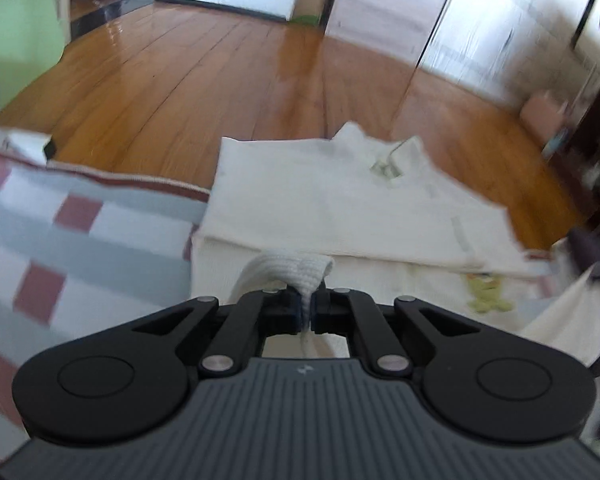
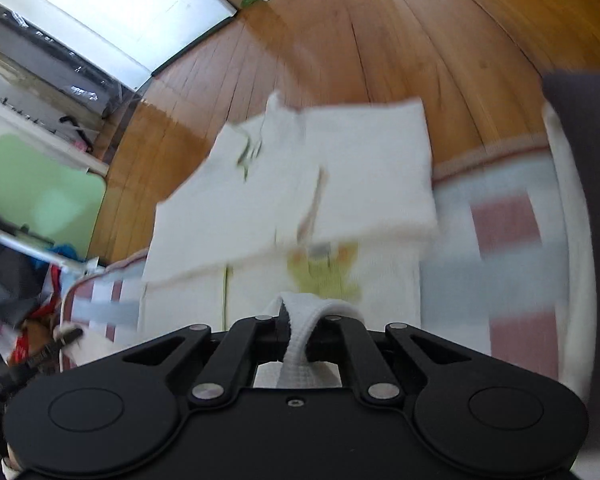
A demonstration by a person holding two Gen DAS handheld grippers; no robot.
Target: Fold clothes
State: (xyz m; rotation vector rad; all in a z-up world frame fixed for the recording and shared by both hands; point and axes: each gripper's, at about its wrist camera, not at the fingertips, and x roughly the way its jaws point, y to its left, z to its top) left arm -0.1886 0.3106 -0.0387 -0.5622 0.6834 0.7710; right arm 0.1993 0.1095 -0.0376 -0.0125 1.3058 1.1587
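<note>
Both grippers were angled steeply down over the bed, each looking forward along its fingers at the same white garment [image 1: 340, 200]. The left gripper [image 1: 308, 310] was clamped tight on a ribbed white hem of that garment, the fabric bunched up in a small hump just ahead of the fingers and pinched in the narrow slit between them. The right gripper [image 2: 300, 332] was likewise closed on the cloth, a thick ribbed band looping up over its fingers and running back under the body of the tool.

The white garment lay on the checked blanket [image 1: 80, 240], a spread of pale blue, white and dull red squares, close to the edge of the bed. Its far part was folded over on itself, so that a doubled layer with a collar and a small label [image 1: 386, 168] sat on top. A yellow-green print [image 2: 324, 272] showed on the lower layer, just ahead of the right gripper. Beyond the bed ran a glossy wooden floor [image 1: 220, 72]. Both views were smeared with motion blur.
</note>
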